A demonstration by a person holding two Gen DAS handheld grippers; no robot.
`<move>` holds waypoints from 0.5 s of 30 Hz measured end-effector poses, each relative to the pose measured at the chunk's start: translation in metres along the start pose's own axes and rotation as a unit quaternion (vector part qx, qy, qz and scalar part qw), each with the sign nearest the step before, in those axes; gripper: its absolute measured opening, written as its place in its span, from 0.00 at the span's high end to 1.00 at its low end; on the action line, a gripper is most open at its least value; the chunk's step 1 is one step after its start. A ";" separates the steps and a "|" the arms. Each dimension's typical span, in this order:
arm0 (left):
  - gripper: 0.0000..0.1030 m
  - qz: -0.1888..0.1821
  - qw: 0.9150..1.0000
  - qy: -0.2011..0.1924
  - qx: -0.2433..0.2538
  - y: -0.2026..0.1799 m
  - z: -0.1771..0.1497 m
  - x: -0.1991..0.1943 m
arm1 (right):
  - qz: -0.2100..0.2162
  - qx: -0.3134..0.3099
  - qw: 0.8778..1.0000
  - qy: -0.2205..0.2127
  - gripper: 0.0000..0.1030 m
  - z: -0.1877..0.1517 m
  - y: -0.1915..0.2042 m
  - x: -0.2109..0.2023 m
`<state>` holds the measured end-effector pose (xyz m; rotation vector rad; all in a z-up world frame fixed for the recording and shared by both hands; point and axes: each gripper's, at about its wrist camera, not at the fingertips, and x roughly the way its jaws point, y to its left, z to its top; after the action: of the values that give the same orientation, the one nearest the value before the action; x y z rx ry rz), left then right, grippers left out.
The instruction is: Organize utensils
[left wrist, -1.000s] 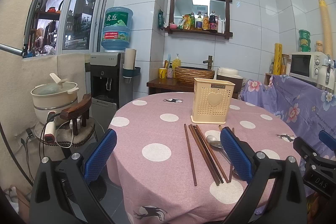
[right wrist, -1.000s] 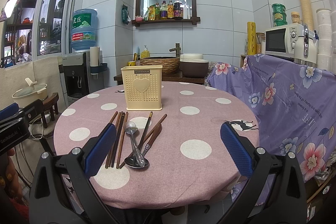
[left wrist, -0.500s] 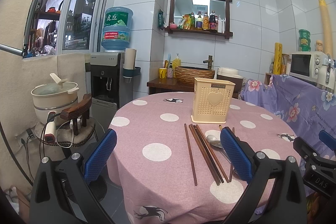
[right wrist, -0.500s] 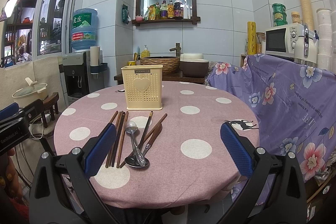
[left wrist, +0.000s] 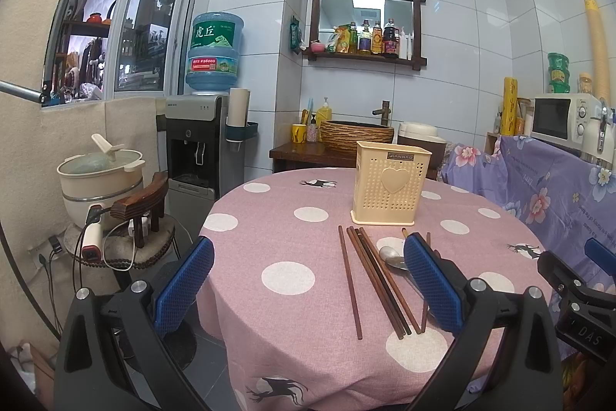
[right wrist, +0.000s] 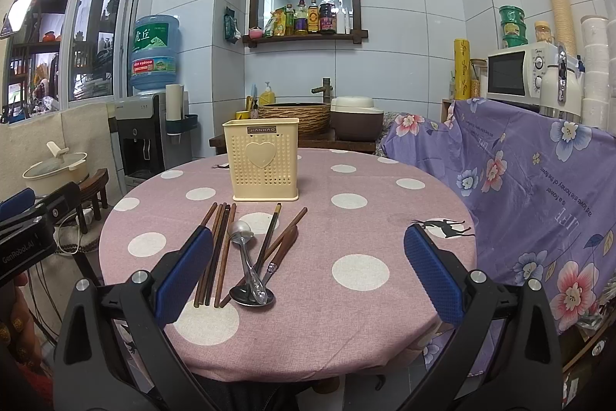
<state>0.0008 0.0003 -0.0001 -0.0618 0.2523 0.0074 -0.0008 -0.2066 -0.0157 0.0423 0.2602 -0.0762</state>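
Brown chopsticks [right wrist: 219,249] and two spoons [right wrist: 246,257] lie loose near the table's [right wrist: 385,218] front edge, just before the cream holder [right wrist: 263,160] at mid-table. Left gripper [left wrist: 308,284] and right gripper [right wrist: 308,272] hover empty, jaws wide. Nothing looks sorted yet; next, one must descend and pinch a utensil.

I can read "JIANHAO" on the small dark plate at the top of the cream utensil basket [right wrist: 261,160]. The water jug [left wrist: 214,52] on the dispenser carries the large characters "虎丘". My left gripper's [right wrist: 23,241] body shows "GenRobot.AI" in the right wrist view. The purple floral cloth [right wrist: 539,187] has printed lines reading "LIFE", "is a flower" and "and love the honey of the flower".
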 end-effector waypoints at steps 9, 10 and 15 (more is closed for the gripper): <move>0.05 0.000 1.000 0.001 0.000 0.000 0.000 0.000 | 0.000 0.000 1.000 0.000 0.05 0.000 0.000 0.000; 0.05 0.000 1.000 0.000 0.000 0.000 0.000 0.000 | 0.000 0.000 1.000 0.000 0.05 0.000 0.000 0.000; 0.05 0.000 1.000 0.001 0.000 0.000 0.000 0.000 | 0.000 0.000 1.000 0.000 0.05 0.000 -0.001 0.000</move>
<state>0.0007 0.0004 -0.0001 -0.0612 0.2544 0.0073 -0.0008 -0.2077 -0.0162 0.0424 0.2611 -0.0760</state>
